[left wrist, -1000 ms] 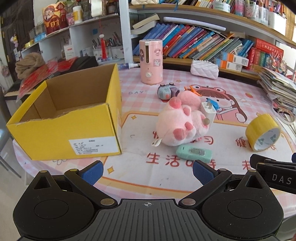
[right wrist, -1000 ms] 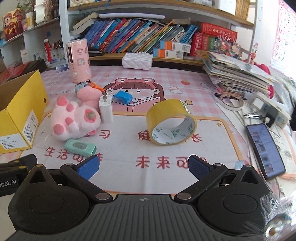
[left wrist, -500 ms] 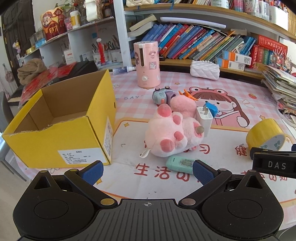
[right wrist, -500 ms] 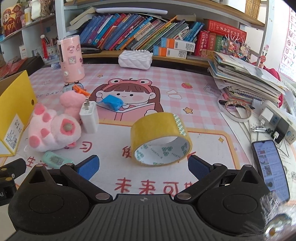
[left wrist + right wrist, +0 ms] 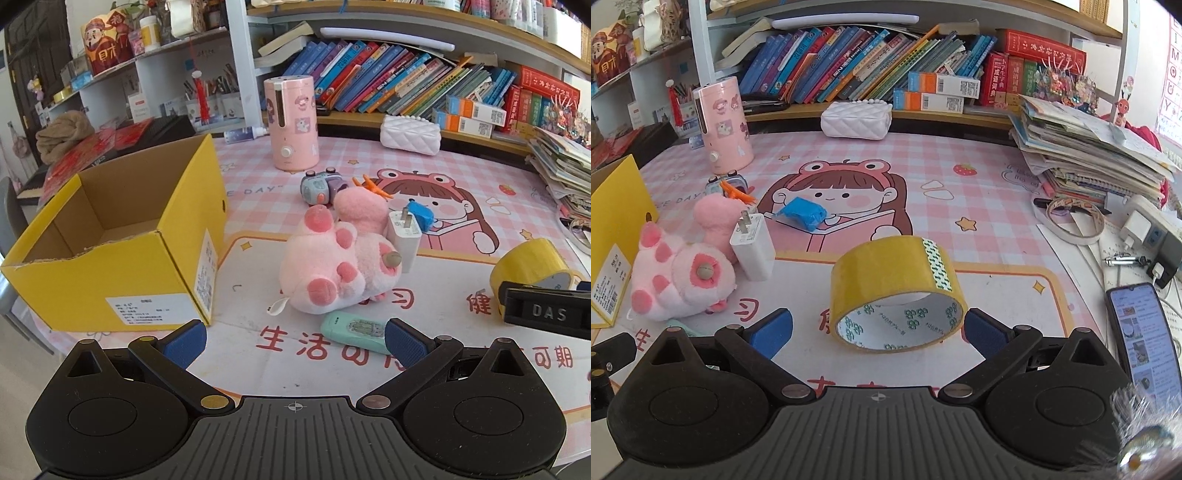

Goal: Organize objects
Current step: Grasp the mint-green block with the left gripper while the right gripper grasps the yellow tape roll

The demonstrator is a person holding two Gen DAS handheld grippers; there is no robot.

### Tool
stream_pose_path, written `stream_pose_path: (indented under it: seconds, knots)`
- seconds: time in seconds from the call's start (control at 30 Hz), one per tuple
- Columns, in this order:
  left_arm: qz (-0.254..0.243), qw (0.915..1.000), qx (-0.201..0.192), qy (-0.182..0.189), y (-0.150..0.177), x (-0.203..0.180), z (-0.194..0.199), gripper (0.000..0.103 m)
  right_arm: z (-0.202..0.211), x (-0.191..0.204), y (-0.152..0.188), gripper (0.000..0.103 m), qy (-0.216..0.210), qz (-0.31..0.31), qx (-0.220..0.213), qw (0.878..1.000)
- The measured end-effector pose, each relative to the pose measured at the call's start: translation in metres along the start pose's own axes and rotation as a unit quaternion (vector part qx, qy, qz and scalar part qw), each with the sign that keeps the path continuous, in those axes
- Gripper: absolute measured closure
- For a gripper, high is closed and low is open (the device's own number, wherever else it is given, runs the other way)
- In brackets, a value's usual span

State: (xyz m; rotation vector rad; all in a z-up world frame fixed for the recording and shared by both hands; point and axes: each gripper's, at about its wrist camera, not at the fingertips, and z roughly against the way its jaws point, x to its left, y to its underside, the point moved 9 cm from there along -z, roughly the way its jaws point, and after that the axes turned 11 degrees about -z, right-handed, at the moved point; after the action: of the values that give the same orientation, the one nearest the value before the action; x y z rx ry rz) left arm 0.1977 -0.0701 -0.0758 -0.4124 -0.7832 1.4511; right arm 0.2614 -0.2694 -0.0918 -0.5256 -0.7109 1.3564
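An open yellow cardboard box point(image 5: 122, 236) stands empty at the left of the table. A pink plush toy point(image 5: 332, 262) lies in the middle, with a white charger point(image 5: 404, 236), a blue object point(image 5: 421, 216), a small toy camera point(image 5: 319, 188) and a mint-green device point(image 5: 356, 330) around it. A yellow tape roll point(image 5: 897, 291) lies on its side just ahead of my right gripper point(image 5: 877, 332), between the open fingers and not gripped. My left gripper point(image 5: 293, 341) is open and empty, near the mint-green device.
A pink cylindrical appliance point(image 5: 293, 122) and a white quilted pouch point(image 5: 410, 133) stand at the back. Bookshelves line the rear. A paper stack point(image 5: 1089, 147), a white tape ring point(image 5: 1075, 219), a power strip point(image 5: 1152, 236) and a phone point(image 5: 1141, 332) lie at the right.
My right gripper has moved forward to the tape roll, which now lies between its fingers. My left gripper has drawn back and shifted slightly right; the box looks farther away.
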Motion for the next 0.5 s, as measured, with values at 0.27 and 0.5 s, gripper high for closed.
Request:
stream_pose_path:
  seconds: [0.27, 0.5]
  knots:
    - [-0.002, 0.9998, 0.0, 0.02, -0.002, -0.007, -0.004, 0.0, -0.028, -0.01, -0.006, 0.0, 0.024, -0.015, 0.013, 1.0]
    - [-0.007, 0.9986, 0.028, 0.044, 0.001, -0.019, -0.019, 0.0, -0.048, -0.01, -0.006, 0.009, 0.018, -0.013, 0.03, 0.999]
